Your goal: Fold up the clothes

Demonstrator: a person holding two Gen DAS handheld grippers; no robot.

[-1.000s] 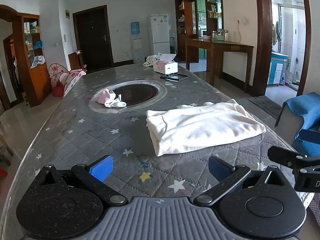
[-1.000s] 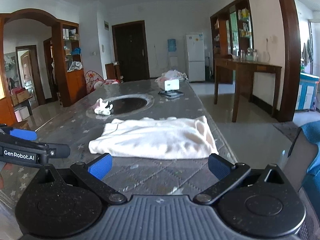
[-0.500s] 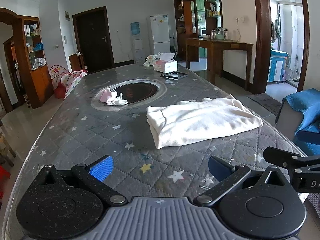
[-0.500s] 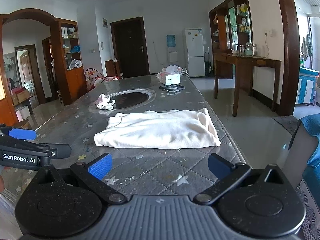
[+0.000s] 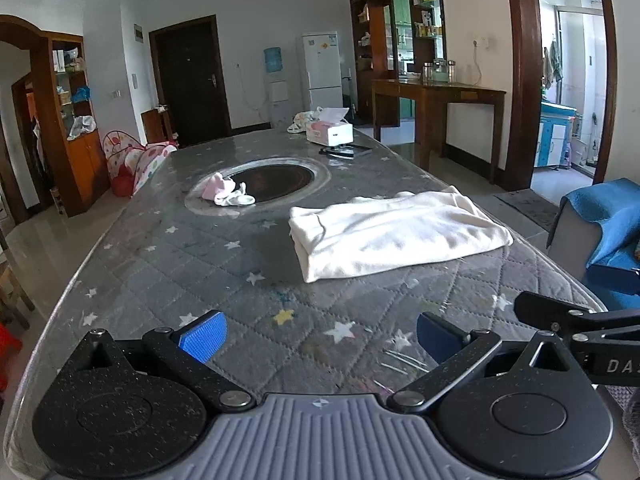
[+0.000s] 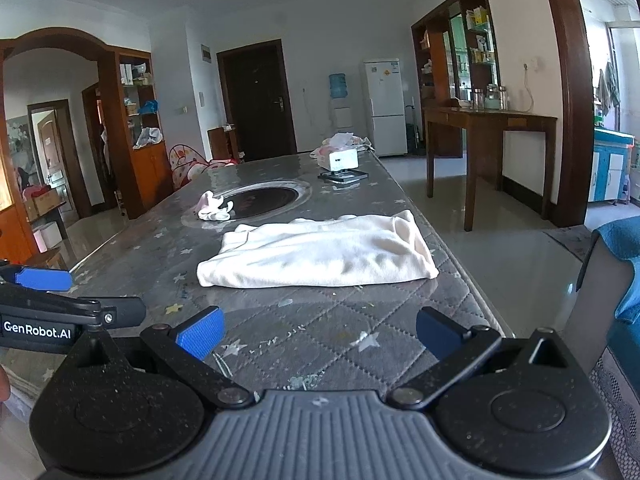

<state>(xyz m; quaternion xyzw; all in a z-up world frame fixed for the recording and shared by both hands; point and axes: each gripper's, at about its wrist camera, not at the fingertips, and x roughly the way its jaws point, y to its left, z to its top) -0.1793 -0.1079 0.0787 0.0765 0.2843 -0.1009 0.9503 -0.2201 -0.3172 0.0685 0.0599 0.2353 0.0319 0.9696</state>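
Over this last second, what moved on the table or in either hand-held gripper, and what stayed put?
Both grippers pulled back and rose from the folded white garment, which now sits farther off in each wrist view. The left hand-held gripper and right hand-held gripper are open and empty, as before; nothing was grasped or released. The garment, the small pink and white cloths and the tissue box did not move.

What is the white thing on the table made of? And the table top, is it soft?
The white garment looks like soft, matte knit cloth: it sags and creases. The table cover looks like grey quilted fabric with stitched diamonds and stars, but it gleams farther back, so a clear sheet may lie over it.
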